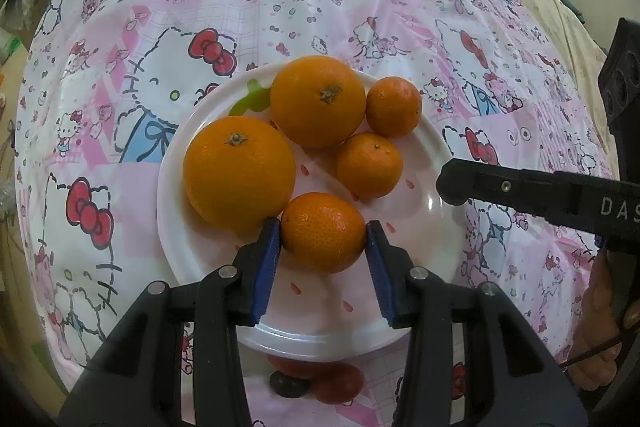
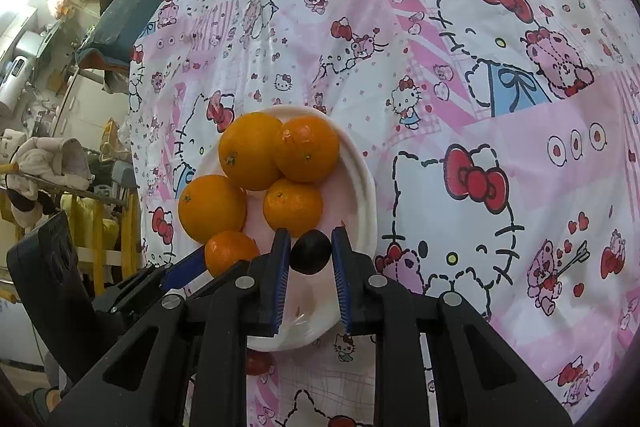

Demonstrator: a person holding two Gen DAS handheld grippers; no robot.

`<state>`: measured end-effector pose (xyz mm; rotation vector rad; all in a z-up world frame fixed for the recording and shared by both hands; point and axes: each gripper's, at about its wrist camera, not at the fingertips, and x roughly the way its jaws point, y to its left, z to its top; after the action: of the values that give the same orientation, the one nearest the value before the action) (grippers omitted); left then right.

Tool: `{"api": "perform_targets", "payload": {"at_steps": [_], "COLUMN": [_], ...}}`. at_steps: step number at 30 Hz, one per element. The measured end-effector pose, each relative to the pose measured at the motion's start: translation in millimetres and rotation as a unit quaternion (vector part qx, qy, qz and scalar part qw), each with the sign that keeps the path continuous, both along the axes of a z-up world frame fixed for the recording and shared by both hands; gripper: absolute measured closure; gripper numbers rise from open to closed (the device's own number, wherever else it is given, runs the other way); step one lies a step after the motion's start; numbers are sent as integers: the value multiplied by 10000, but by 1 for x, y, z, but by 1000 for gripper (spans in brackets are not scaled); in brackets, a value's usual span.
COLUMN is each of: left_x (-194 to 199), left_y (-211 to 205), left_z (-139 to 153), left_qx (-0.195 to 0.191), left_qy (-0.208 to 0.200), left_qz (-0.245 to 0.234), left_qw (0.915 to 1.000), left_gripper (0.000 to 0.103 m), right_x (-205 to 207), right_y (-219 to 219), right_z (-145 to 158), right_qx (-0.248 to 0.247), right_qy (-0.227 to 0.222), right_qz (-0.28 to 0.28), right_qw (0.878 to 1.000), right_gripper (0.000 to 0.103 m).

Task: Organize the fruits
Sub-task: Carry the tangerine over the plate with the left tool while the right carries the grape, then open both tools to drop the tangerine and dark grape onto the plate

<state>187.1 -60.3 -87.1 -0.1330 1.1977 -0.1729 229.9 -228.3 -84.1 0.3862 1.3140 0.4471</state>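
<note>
A white plate [image 1: 176,227] on the patterned cloth holds two large oranges [image 1: 239,173] [image 1: 318,101] and two small mandarins [image 1: 369,165]. My left gripper [image 1: 323,229] is shut on a third mandarin [image 1: 323,231] at the plate's near side, its blue pads pressed to both flanks. In the right wrist view, my right gripper [image 2: 311,249] is shut on a small dark plum [image 2: 311,251] over the plate [image 2: 362,187]. The left gripper's mandarin [image 2: 230,251] shows beside it. The right gripper [image 1: 452,183] reaches in from the right in the left wrist view.
A red fruit [image 1: 336,383] and a dark fruit [image 1: 288,385] lie on the cloth [image 1: 280,7] just under the plate's near rim. A person's hand [image 1: 600,327] grips the right tool. Cluttered furniture [image 2: 52,167] stands beyond the cloth's left edge.
</note>
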Motion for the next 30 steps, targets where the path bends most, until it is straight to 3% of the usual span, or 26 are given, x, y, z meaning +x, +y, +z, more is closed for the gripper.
{"api": "perform_targets", "payload": {"at_steps": [16,17,18,20,21,23,24,30], "left_x": [0,0,0,-2,-2,0,0,-6], "left_y": [-5,-5,-4,-3,-3,-2,-2,0], "left_z": [-7,-8,-7,1,2,5,7,30], "left_qx": [246,233,176,182,187,142,114,82], "left_qy": [247,279,264,67,18,-1,9,-328], "left_qz": [-142,-144,-128,-31,-17,-4,12,18], "left_qw": [9993,9992,9994,9998,9998,9999,9999,9994], "left_gripper": [62,54,38,23,20,20,20,20], "right_x": [1,1,1,1,0,0,-1,-3], "right_y": [3,2,2,0,-1,-4,-6,-18], "right_z": [5,6,7,10,11,15,18,35], "right_qx": [89,102,99,68,67,64,49,25], "right_qy": [-70,-82,-93,-132,-155,-226,-284,-506], "right_qz": [84,87,86,65,50,-37,-81,-222], "right_qw": [9999,9999,9999,9999,9998,9997,9996,9985], "right_gripper": [78,78,78,69,65,39,34,29]}}
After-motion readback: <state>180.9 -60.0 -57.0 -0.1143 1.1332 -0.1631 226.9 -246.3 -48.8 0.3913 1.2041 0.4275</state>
